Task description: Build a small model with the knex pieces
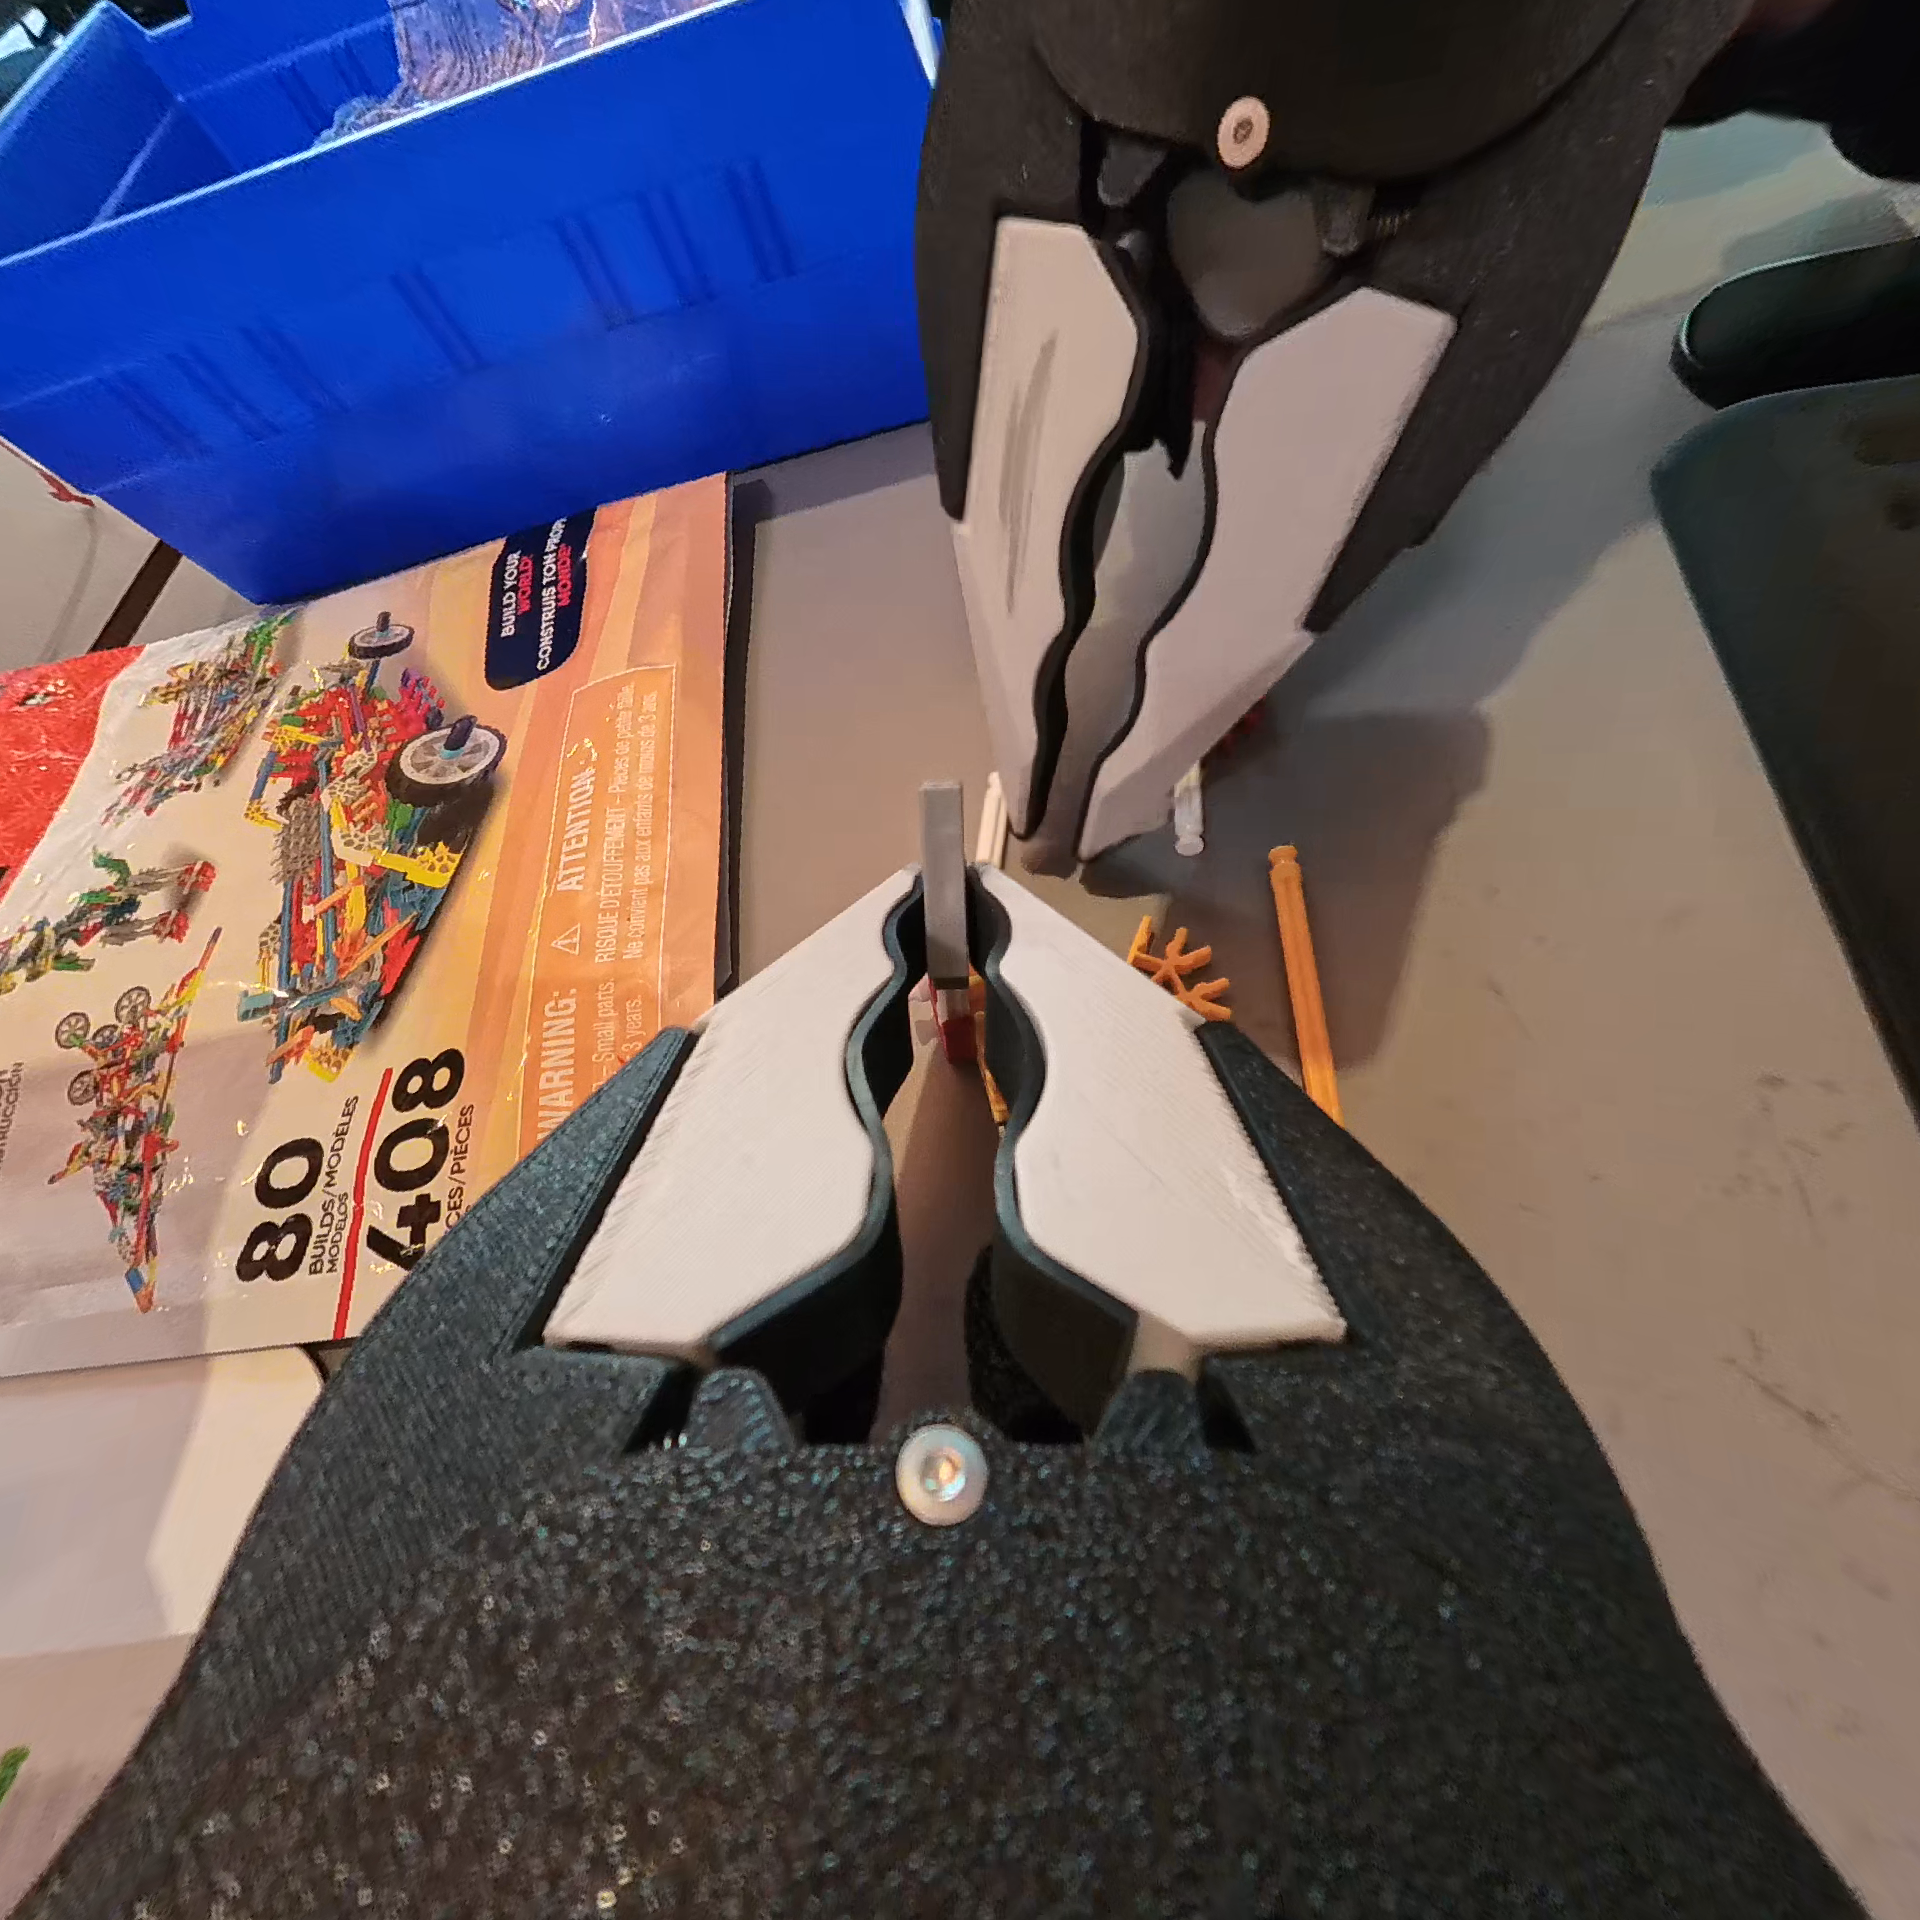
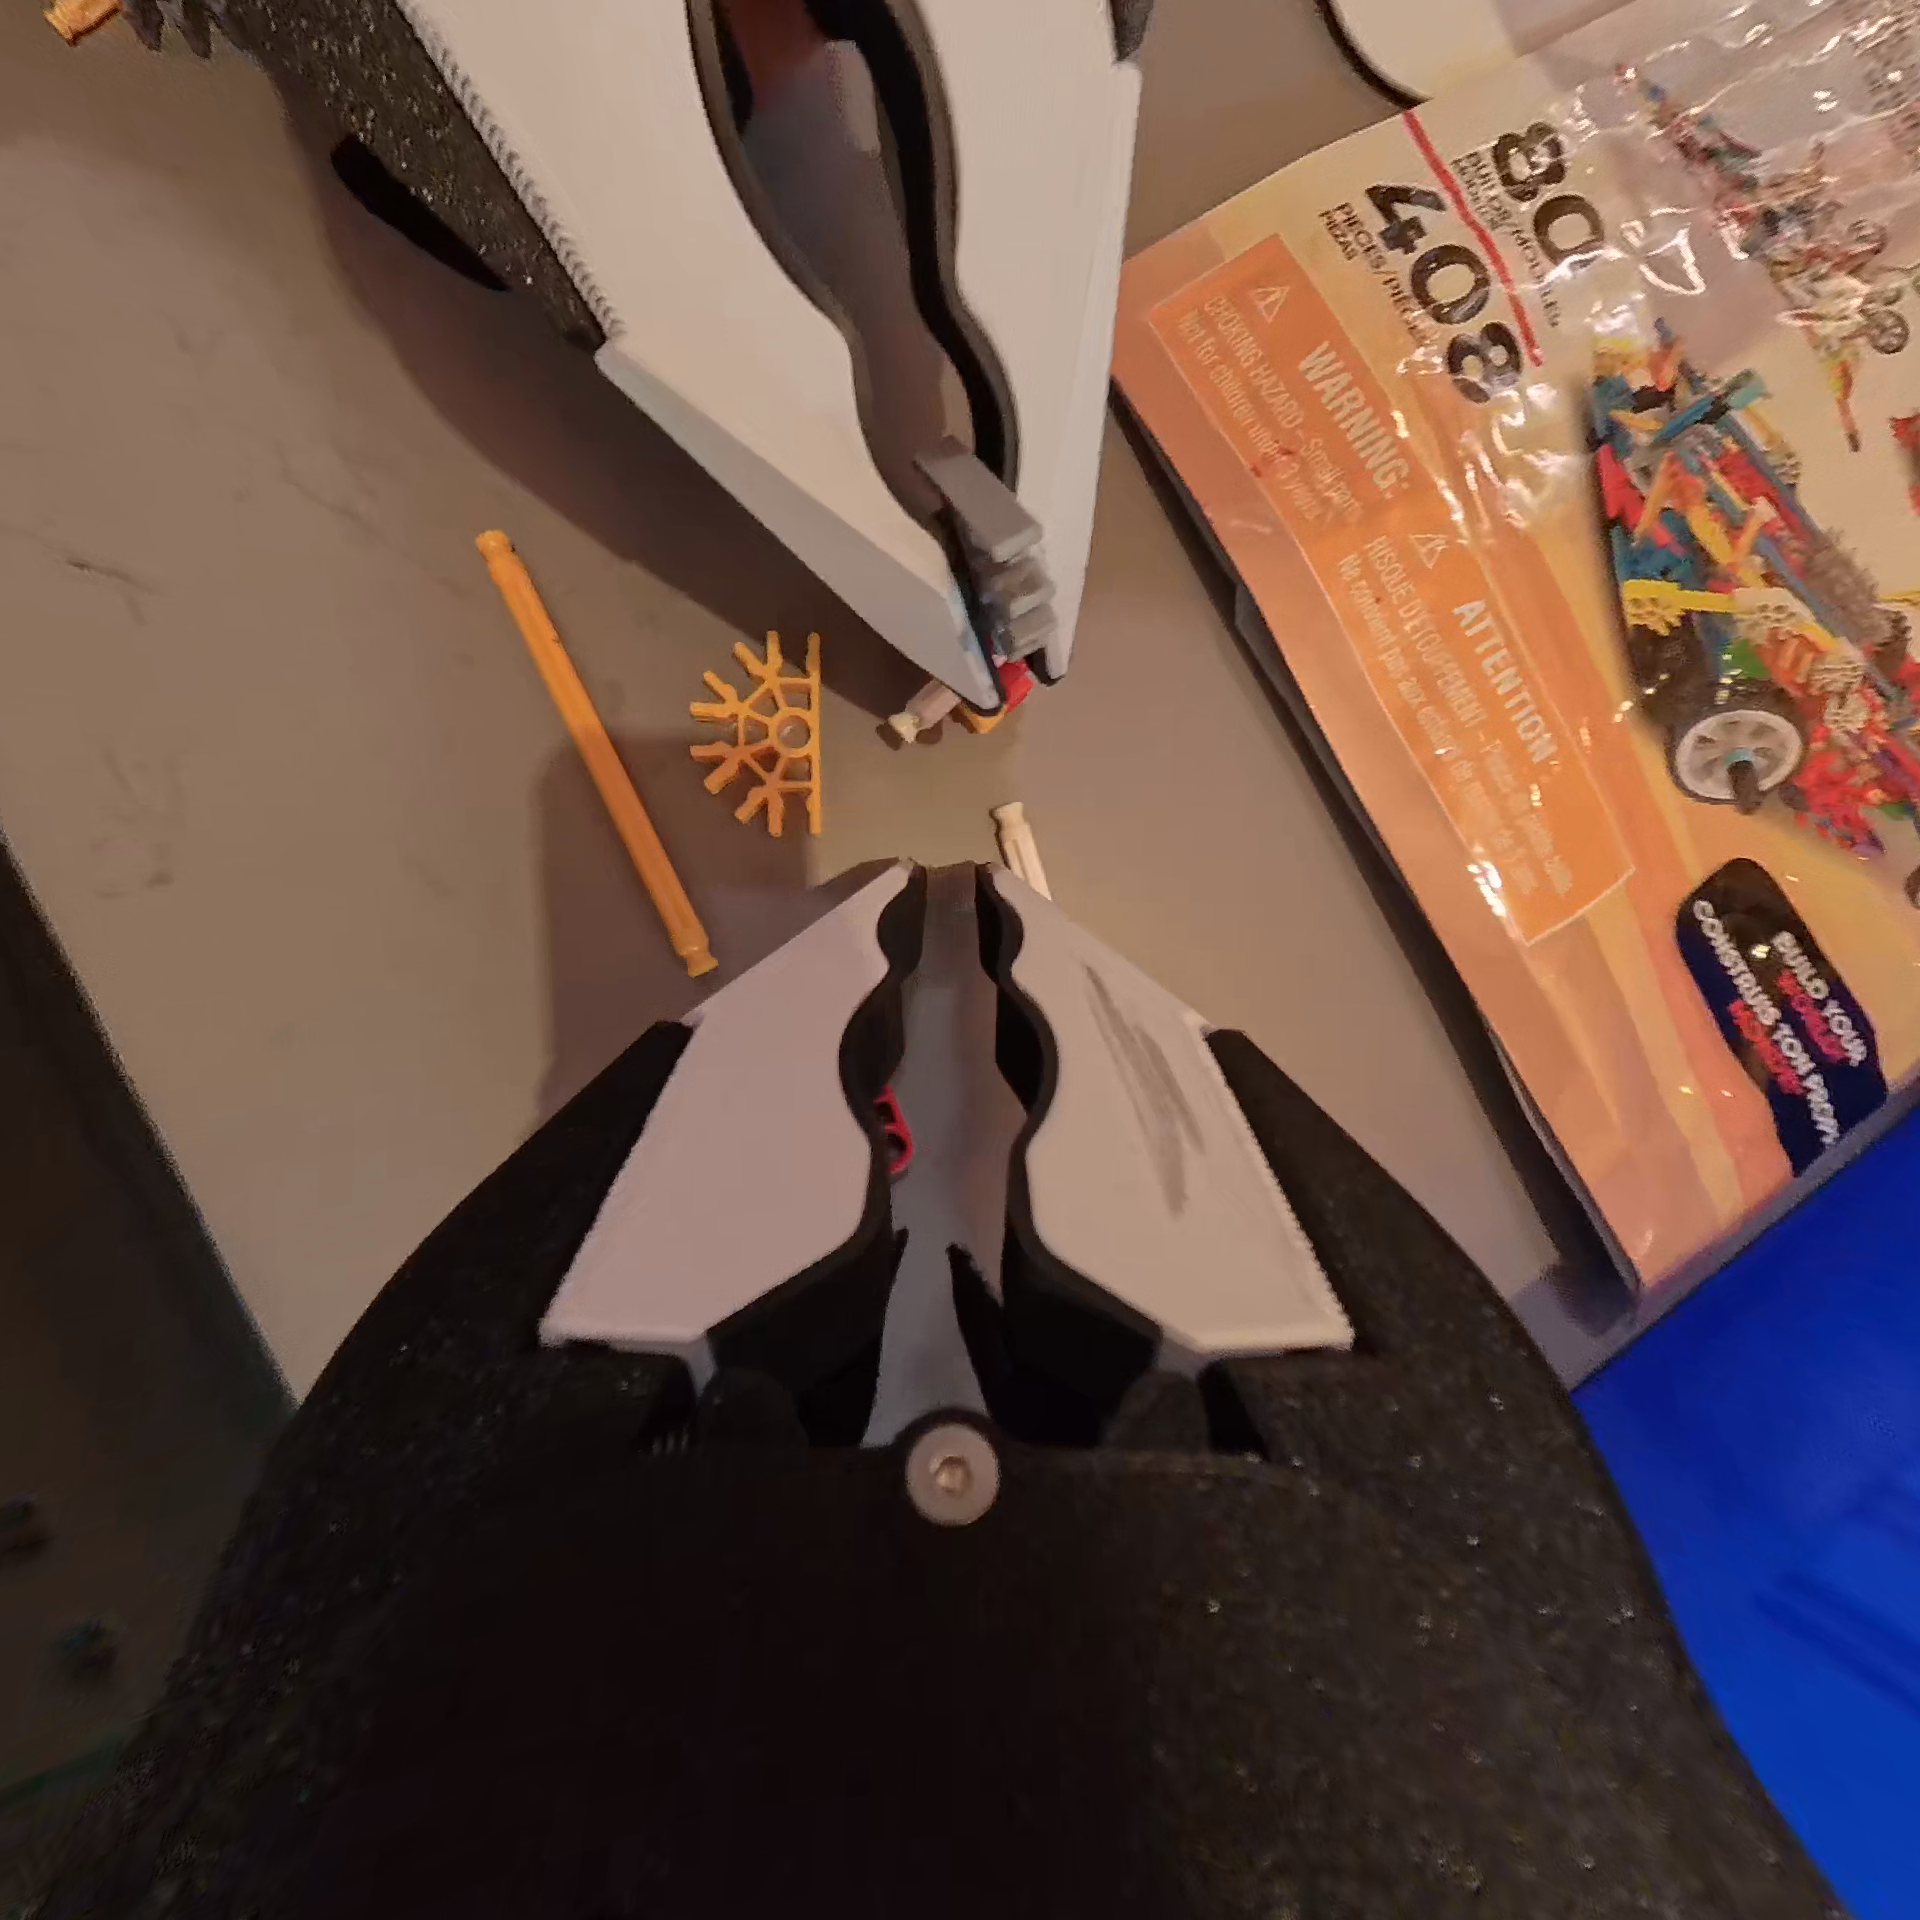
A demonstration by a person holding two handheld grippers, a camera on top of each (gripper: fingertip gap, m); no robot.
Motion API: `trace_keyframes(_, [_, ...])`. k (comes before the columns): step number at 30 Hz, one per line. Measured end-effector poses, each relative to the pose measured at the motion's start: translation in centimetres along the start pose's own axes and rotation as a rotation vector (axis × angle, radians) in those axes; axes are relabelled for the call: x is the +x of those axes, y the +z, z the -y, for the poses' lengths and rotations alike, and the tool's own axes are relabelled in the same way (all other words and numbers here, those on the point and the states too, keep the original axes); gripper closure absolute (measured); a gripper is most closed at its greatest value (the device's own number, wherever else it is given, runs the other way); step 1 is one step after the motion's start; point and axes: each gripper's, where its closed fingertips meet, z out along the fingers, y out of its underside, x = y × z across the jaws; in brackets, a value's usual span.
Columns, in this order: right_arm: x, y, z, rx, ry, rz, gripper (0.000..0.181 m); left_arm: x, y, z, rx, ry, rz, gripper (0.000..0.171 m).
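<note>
Left gripper [image 1: 943, 883] pinches a grey connector piece [image 1: 943, 883] upright above the tabletop [image 1: 1558, 1247]; right gripper [image 2: 943, 883], nearly closed, empty at its tips, hovers beside the orange connector [image 2: 769, 750].

We see matt, grainy black plastic on the left gripper [image 1: 943, 883], its pale fingers [image 1: 790, 1122] finely ridged, with a shiny metal screw [image 1: 940, 1473]. The orange rod [image 2: 594, 753] and orange connector [image 2: 767, 740] look like smooth plastic. The printed sheet [image 2: 1455, 582] lies under glossy, crinkled film. The table [image 2: 260, 623] is matt, faintly scuffed.
</note>
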Motion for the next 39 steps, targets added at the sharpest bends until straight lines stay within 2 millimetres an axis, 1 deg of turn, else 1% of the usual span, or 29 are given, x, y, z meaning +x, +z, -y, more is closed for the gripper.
trace_keyframes(3, [0.8, -0.5, 0.5, 0.027, -0.001, -0.01, 0.172, 0.0, 0.1, 0.0, 0.001, -0.001, 0.001, 0.167])
trace_keyframes(6, [1.7, 0.3, -0.3, -0.023, -0.01, -0.02, 0.17, 0.0, 0.1, 0.0, 0.003, -0.008, 0.002, 0.167])
trace_keyframes(7, [1.6, 0.7, -0.5, -0.03, -0.009, -0.003, 0.173, 0.0, 0.1, 0.0, 0.003, -0.007, 0.003, 0.167])
trace_keyframes(8, [1.3, 0.8, -0.2, -0.008, 0.002, 0.019, 0.176, 0.0, 0.1, 0.0, 0.003, -0.005, 0.005, 0.167])
trace_keyframes(11, [1.1, 0.8, -0.2, 0.005, 0.029, 0.035, 0.177, -0.1, 0.2, 0.0, 0.005, -0.002, 0.015, 0.167])
trace_keyframes(14, [1.4, -0.1, 0.7, 0.082, 0.104, 0.029, 0.177, -0.2, 0.4, 0.1, 0.008, 0.022, 0.05, 0.167])
trace_keyframes(16, [2.2, -1.3, 1.4, 0.143, 0.157, -0.022, 0.177, -0.7, 0.5, 0.0, -0.003, 0.066, 0.114, 0.167])
trace_keyframes(19, [2.5, -3.2, 2.7, 0.259, 0.246, -0.039, 0.177, -1.1, 0.8, 0.0, -0.032, 0.148, 0.208, 0.167])
trace_keyframes(21, [1.9, -3.9, 3.3, 0.322, 0.296, -0.006, 0.177, -1.2, 1.0, 0.0, -0.049, 0.192, 0.255, 0.167])
trace_keyframes(22, [1.4, -4.0, 3.5, 0.34, 0.313, 0.011, 0.177, -1.3, 1.1, 0.0, -0.061, 0.226, 0.281, 0.167])
trace_keyframes(24, [0.9, -3.9, 3.4, 0.358, 0.339, 0.018, 0.177, -1.3, 1.3, 0.0, -0.079, 0.264, 0.317, 0.167])
trace_keyframes(29, [0.4, -3.4, 2.8, 0.393, 0.404, 0.037, 0.178, -1.0, 1.6, -0.3, -0.114, 0.372, 0.369, 0.167])
trace_keyframes(33, [-0.2, -3.0, 2.6, 0.413, 0.405, 0.034, 0.178, -0.8, 1.7, -0.3, -0.131, 0.444, 0.403, 0.167])
trace_keyframes(39, [-0.8, -2.6, 2.5, 0.405, 0.39, 0.042, 0.179, -0.6, 1.9, -0.4, -0.197, 0.633, 0.468, 0.167])
